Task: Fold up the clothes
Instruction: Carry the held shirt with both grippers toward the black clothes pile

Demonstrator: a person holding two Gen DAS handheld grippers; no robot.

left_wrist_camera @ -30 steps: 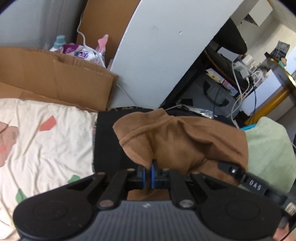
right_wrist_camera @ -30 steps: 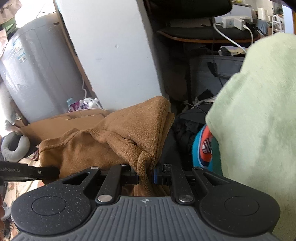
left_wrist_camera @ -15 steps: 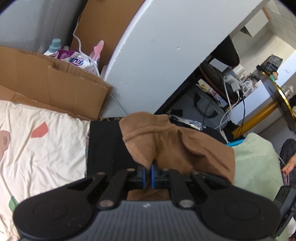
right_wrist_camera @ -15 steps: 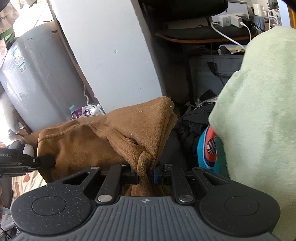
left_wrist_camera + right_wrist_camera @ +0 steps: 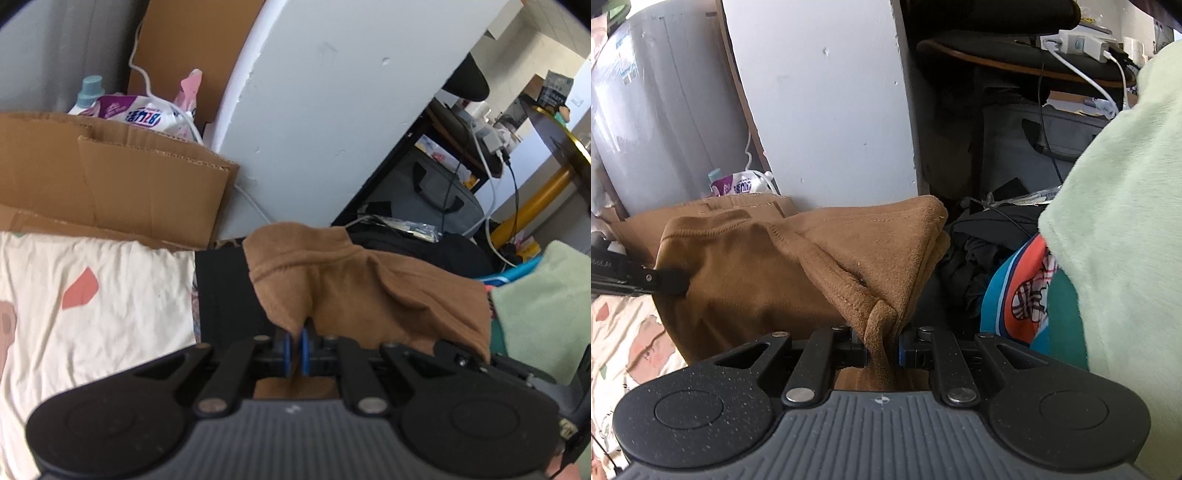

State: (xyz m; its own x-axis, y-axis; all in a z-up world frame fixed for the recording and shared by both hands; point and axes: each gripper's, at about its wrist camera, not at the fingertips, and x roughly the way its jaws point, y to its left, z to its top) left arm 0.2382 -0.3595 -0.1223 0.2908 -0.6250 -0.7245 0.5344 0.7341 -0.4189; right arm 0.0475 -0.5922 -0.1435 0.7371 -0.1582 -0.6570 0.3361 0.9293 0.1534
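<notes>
Garment [image 5: 354, 284], brown, spans between both tools, left tool [image 5: 294, 349] and right tool [image 5: 882, 347] each clamped on one edge, bedsheet [image 5: 92, 295] below-left.

The left handheld gripper [image 5: 295, 350] has a matte black body with a ribbed grey centre panel, two round black discs at its sides, and black linkage bars pinned by silver rivets. Its fingers end in blue pads [image 5: 282, 349]. The right handheld gripper [image 5: 882, 349] is built alike, its black plastic finely speckled, with a small cross mark on the grey ribbing.
</notes>
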